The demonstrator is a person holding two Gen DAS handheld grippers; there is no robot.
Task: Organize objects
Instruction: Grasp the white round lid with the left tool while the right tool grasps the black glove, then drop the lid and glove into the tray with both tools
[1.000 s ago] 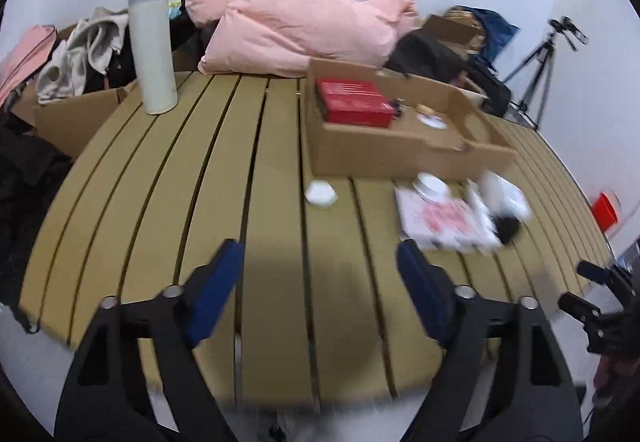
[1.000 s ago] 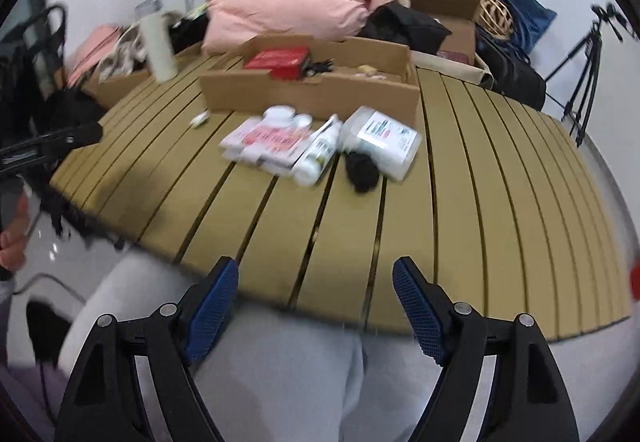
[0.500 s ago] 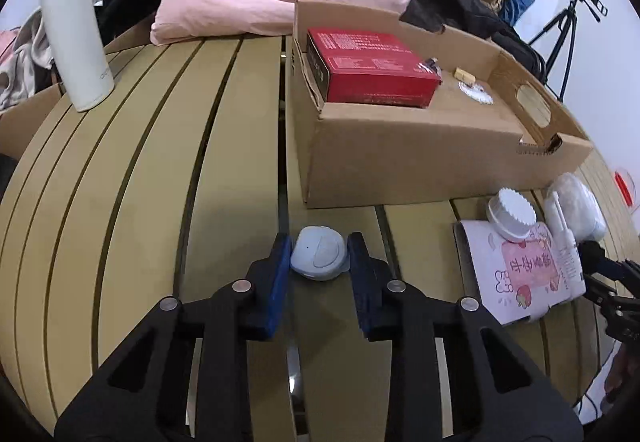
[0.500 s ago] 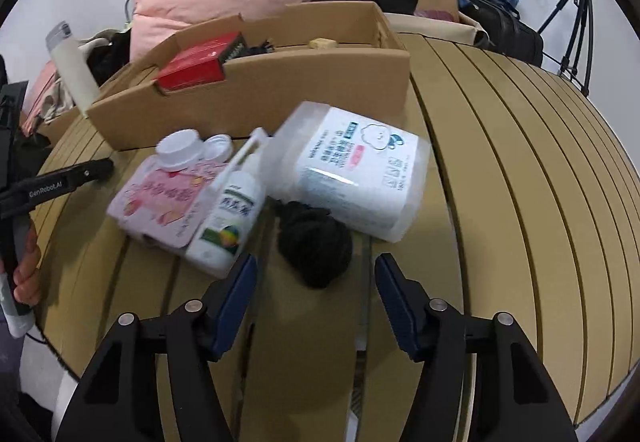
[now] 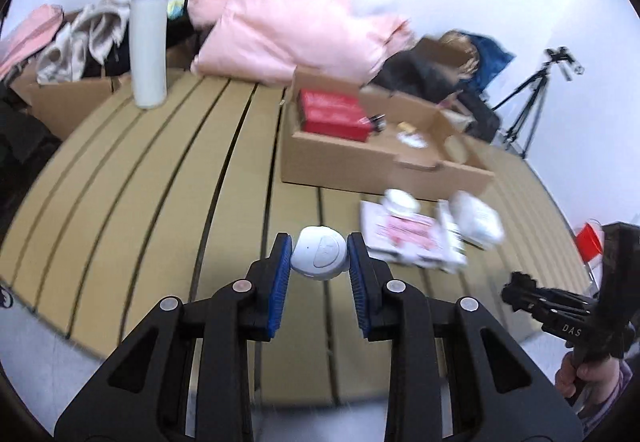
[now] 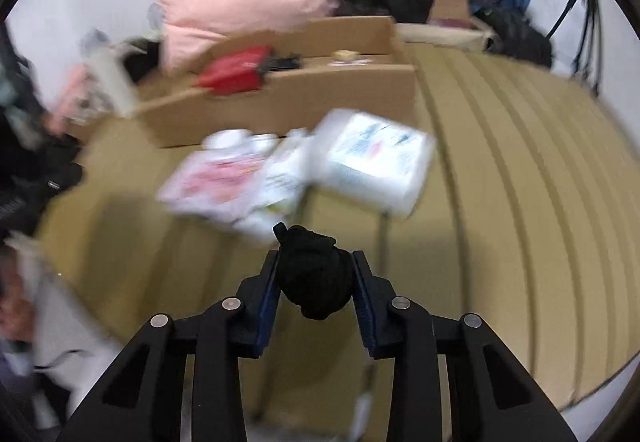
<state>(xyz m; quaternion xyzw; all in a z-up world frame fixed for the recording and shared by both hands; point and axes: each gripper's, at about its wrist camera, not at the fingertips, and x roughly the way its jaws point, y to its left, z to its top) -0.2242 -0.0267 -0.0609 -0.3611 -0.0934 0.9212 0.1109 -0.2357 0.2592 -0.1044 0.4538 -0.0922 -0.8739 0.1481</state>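
Note:
My left gripper (image 5: 319,258) is shut on a small round white case (image 5: 319,256) and holds it above the slatted table (image 5: 160,170). My right gripper (image 6: 314,274) is shut on a black fabric bundle (image 6: 314,276), lifted off the table (image 6: 520,170). An open cardboard box (image 5: 360,158) holds a red box (image 5: 334,115) and small items; it also shows in the right wrist view (image 6: 288,102). In front of it lie a pink printed packet (image 5: 408,234), a white lidded jar (image 5: 400,200), a white bottle (image 6: 280,182) and a clear wipes pack (image 6: 376,158).
A tall white flask (image 5: 148,42) stands at the table's far left. A pink padded jacket (image 5: 280,26) lies behind the box. More cardboard boxes, bags and clothes surround the table. A tripod (image 5: 536,98) stands at the right. The other hand-held gripper (image 5: 568,318) shows at lower right.
Both grippers have pulled back and up from the table. The left lifted the white case; the right closed on the black bundle and lifted it away from the wipes pack.

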